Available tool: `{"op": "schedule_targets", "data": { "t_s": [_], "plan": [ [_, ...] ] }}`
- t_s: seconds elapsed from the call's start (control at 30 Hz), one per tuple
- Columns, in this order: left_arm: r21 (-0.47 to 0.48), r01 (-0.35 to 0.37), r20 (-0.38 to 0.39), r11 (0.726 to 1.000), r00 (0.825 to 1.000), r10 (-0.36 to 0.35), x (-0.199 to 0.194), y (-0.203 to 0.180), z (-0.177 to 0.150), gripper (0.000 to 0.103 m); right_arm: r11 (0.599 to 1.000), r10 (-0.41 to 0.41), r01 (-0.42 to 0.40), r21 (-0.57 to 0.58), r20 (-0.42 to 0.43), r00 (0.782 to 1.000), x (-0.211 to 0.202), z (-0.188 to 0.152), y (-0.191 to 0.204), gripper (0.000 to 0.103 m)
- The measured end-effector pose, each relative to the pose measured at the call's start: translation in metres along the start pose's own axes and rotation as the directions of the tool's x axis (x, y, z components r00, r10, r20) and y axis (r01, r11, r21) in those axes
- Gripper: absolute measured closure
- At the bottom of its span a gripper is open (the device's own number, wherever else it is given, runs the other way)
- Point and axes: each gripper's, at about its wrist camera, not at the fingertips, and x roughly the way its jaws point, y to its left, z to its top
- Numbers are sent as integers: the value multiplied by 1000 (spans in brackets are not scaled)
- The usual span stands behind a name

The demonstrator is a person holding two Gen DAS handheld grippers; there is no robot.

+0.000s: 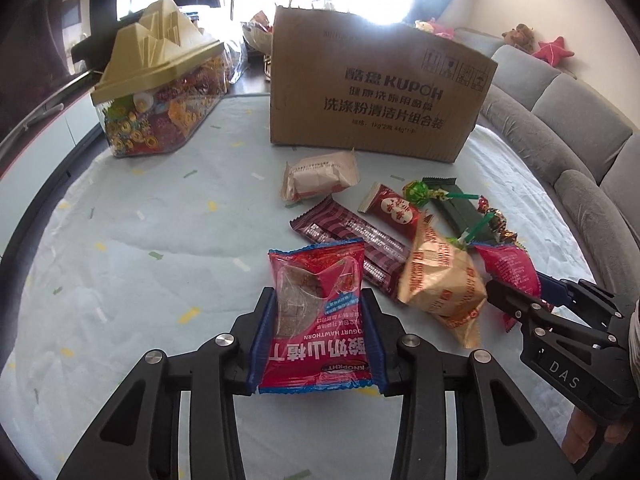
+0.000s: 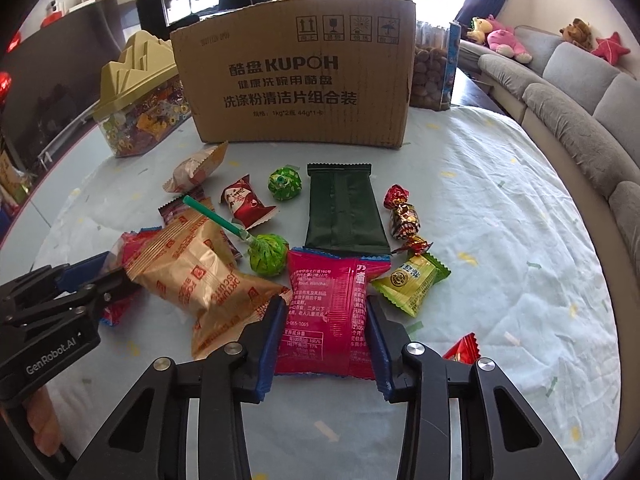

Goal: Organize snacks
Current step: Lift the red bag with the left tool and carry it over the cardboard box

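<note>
My left gripper [image 1: 318,300] is shut on a red yogurt-hawthorn packet [image 1: 320,356], its blue pads pressing both side edges over the pale tablecloth [image 1: 140,260]. In the right wrist view my right gripper [image 2: 324,308] is shut on a pink snack packet [image 2: 328,280] in the same way. Each gripper shows in the other's view: the right gripper [image 1: 516,292] at the lower right, the left gripper [image 2: 108,276] at the lower left. Behind the snacks stands an open brown cardboard box [image 2: 296,80].
Loose snacks lie between grippers and box: a gold biscuit packet [image 2: 192,276], two green lollipops [image 2: 268,256], a dark green packet [image 2: 344,208], twist-wrapped candies [image 2: 404,216], a yellow-green candy [image 2: 412,284], a maroon bar [image 1: 352,236]. A gold-lidded candy jar [image 1: 160,92] stands left; a grey sofa [image 2: 580,92] right.
</note>
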Motion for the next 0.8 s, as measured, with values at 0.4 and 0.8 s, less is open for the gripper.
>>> {"op": "schedule_targets", "data": {
  "t_s": [0.4,0.8],
  "plan": [
    [19,31,85,999,996,-32,-45,-14,5,63,999,33,-33,5,91,995,-46,2,5,63],
    [68,6,219,998,976,-21,-75,-24,30,63,997,81,-81,-6,188,979,-81,21,7,63]
  ]
}}
